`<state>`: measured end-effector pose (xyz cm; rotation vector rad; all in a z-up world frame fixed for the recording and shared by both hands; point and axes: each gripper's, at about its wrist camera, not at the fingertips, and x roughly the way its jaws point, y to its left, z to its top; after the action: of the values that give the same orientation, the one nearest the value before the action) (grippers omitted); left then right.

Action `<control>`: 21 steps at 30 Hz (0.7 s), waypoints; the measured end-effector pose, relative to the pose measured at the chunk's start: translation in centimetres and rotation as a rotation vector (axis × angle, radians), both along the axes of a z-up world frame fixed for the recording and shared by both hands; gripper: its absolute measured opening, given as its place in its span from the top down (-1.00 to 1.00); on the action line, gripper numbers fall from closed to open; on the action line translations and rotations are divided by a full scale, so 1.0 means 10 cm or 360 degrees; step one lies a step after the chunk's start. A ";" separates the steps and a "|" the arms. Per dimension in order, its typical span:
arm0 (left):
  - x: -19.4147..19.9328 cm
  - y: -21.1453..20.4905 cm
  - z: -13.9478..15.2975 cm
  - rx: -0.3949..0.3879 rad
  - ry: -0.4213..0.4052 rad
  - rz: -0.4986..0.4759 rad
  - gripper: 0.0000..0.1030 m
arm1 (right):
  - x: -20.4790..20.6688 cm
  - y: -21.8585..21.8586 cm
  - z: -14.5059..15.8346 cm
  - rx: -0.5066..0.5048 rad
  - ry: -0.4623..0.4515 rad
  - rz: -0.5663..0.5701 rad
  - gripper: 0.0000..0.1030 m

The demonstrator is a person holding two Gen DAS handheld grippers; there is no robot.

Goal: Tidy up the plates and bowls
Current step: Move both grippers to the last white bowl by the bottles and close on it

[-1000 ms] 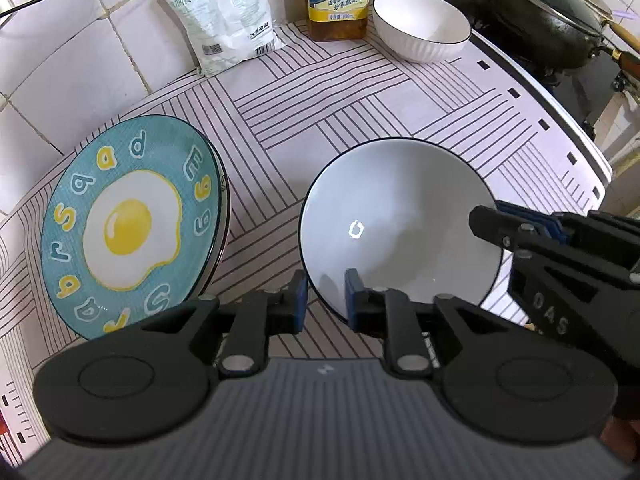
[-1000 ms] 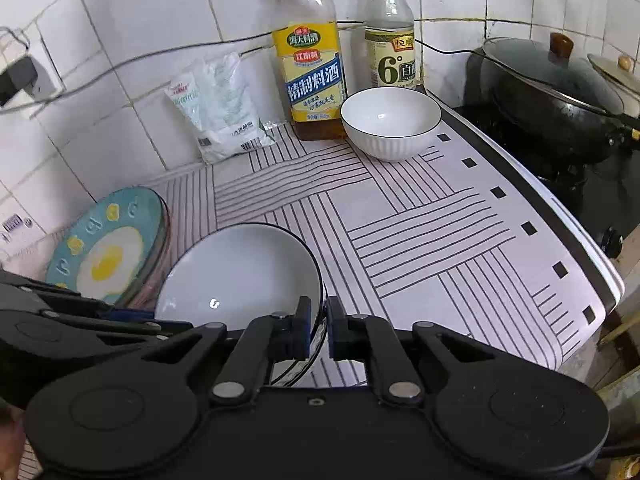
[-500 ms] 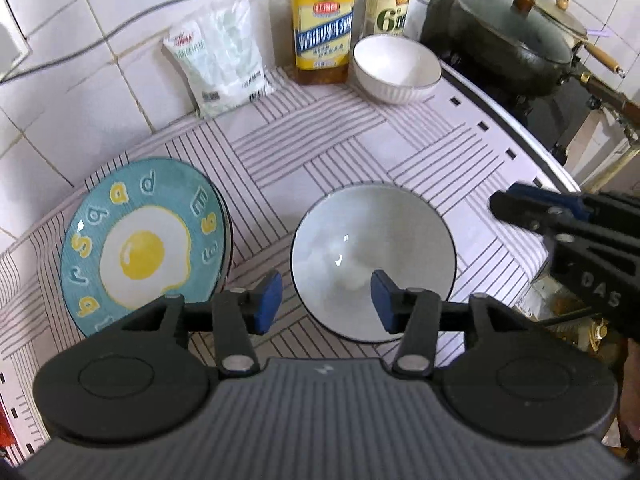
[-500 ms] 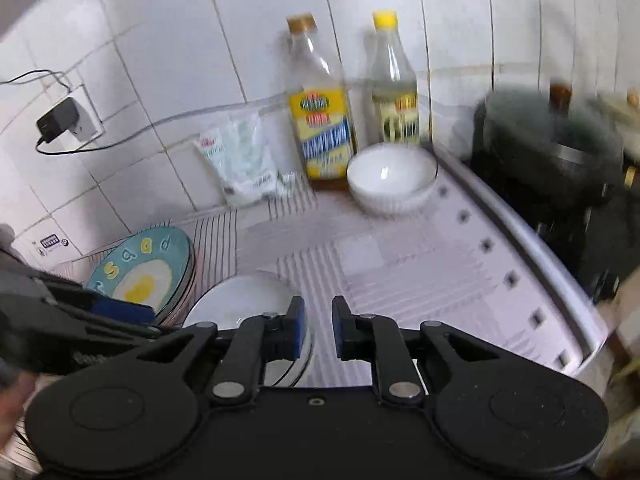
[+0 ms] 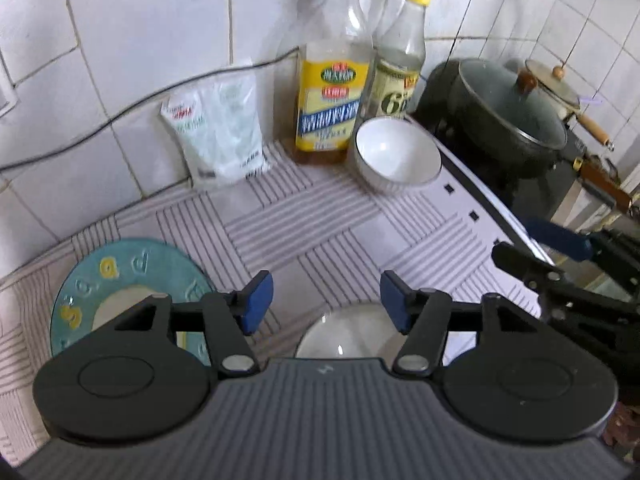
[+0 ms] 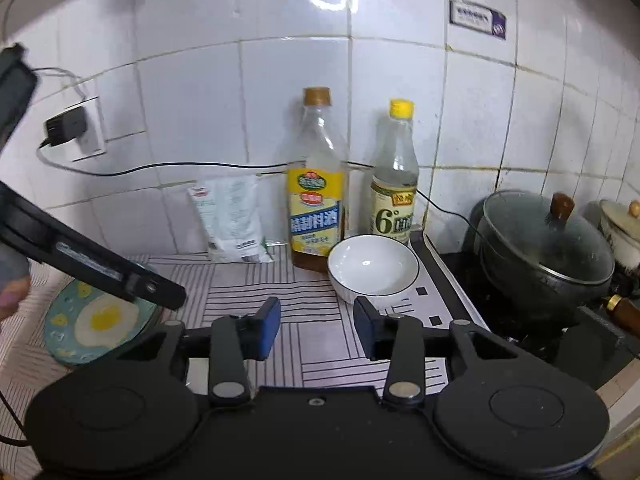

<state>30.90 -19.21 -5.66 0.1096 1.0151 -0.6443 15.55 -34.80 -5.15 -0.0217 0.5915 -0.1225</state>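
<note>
A teal plate with a fried-egg picture (image 5: 120, 280) (image 6: 100, 320) lies at the left on the striped mat. A grey-white bowl with a dark rim (image 5: 348, 340) sits just below my left gripper (image 5: 326, 300), which is open and empty above it. A small white bowl (image 5: 396, 156) (image 6: 374, 266) stands at the back by the bottles. My right gripper (image 6: 316, 326) is open and empty, raised over the mat. It shows at the right edge of the left wrist view (image 5: 560, 248).
Two bottles (image 6: 316, 200) (image 6: 394, 188) and a white packet (image 6: 232, 220) stand against the tiled wall. A lidded black pot (image 6: 548, 248) sits on the stove at right. A cable (image 6: 180, 166) runs along the wall from a plug.
Both grippers have let go of the grey-white bowl, opened, and risen and drawn back from it. The bowl rests on the mat.
</note>
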 end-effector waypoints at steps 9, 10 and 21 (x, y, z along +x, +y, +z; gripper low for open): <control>0.43 -0.31 -0.19 -0.0127 0.0045 0.0012 -0.27 | 0.32 -0.32 -0.38 0.0048 0.0035 -0.0001 -0.32; 0.48 -0.37 -0.21 -0.0143 0.0060 0.0022 -0.39 | 0.37 -0.36 -0.43 0.0050 0.0049 -0.0003 -0.33; 0.86 -0.86 -0.39 -0.0217 0.0105 0.0108 -0.67 | 0.95 -0.80 -1.00 0.0069 0.0102 -0.0002 -0.56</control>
<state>39.49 -27.79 -9.56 -0.0659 1.0311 -0.6564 25.09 -42.81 -15.13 0.0170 0.6578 -0.1107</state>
